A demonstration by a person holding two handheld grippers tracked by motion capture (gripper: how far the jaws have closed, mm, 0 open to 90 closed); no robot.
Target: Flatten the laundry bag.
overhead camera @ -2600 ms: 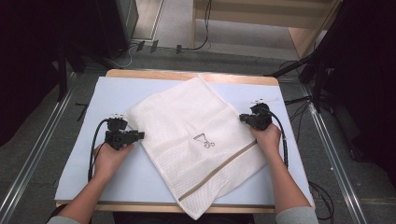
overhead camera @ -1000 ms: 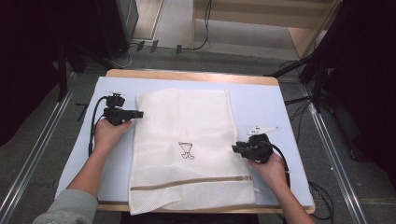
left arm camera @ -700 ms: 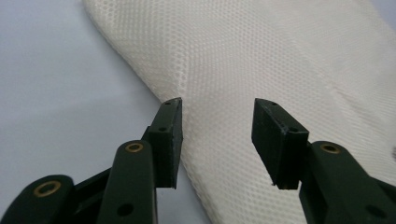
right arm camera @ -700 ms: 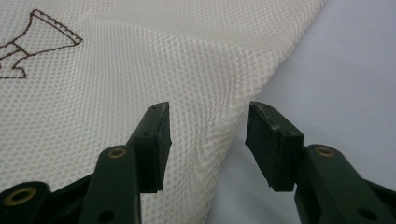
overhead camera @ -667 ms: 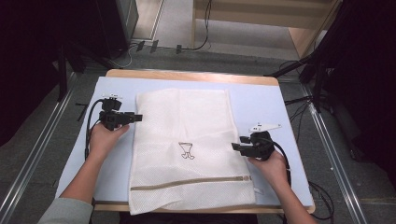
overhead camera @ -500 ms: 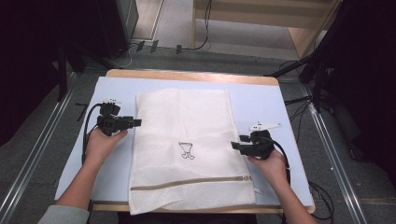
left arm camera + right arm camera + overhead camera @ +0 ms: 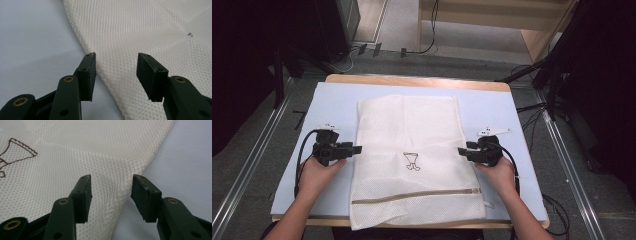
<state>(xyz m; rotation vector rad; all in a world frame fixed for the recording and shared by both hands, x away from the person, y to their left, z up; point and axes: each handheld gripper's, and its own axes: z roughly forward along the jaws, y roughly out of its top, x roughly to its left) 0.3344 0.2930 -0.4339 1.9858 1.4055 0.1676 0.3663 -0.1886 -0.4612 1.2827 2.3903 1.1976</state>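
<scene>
On pale blue table cover [image 7: 337, 107], flat white rectangular mesh laundry bag [image 7: 412, 135] is laid lengthwise at centre, brown zip line [image 7: 417, 195] toward near end, small brown embroidered mark [image 7: 411, 161] at middle. Left gripper [image 7: 354, 149] is held at bag's left edge, jaws parted, nothing pinched. Right gripper [image 7: 462, 151] is held at bag's right edge, jaws spread, just closing slightly, raised fold of mesh between them, not clamped.

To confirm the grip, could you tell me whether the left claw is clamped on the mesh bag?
No, the left claw stands open over the mesh bag's edge.
</scene>
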